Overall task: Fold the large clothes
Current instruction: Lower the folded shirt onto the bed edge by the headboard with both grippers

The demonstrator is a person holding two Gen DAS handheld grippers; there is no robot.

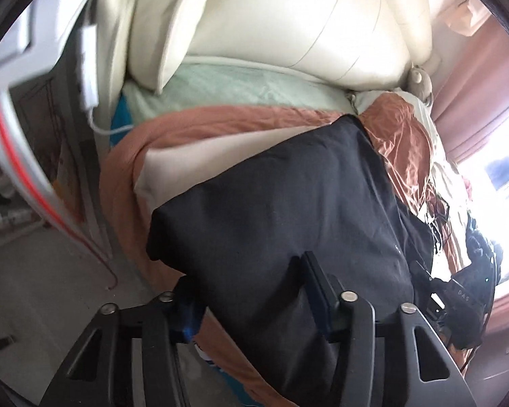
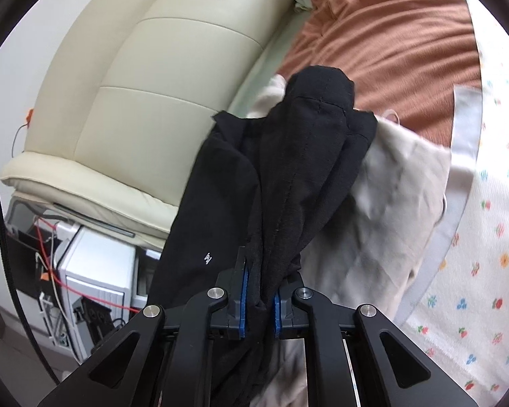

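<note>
A large black garment (image 1: pixel 288 203) lies spread over a bed, on a beige cloth (image 1: pixel 173 166) and an orange blanket (image 1: pixel 220 118). My left gripper (image 1: pixel 251 291) has its jaws set wide apart, with the garment's near edge draped between and over them; the cloth looks loose there. In the right wrist view my right gripper (image 2: pixel 258 291) is shut on a bunched fold of the black garment (image 2: pixel 288 169), which rises ahead of the fingers above the beige cloth (image 2: pixel 390 186).
A cream padded headboard (image 1: pixel 305 27) (image 2: pixel 135 101) stands behind the bed. A flowered sheet (image 2: pixel 485 237) covers the right side. A white unit with red wires (image 2: pixel 95 278) stands at the left. Dark cables and gear (image 1: pixel 458 288) lie by the bright window.
</note>
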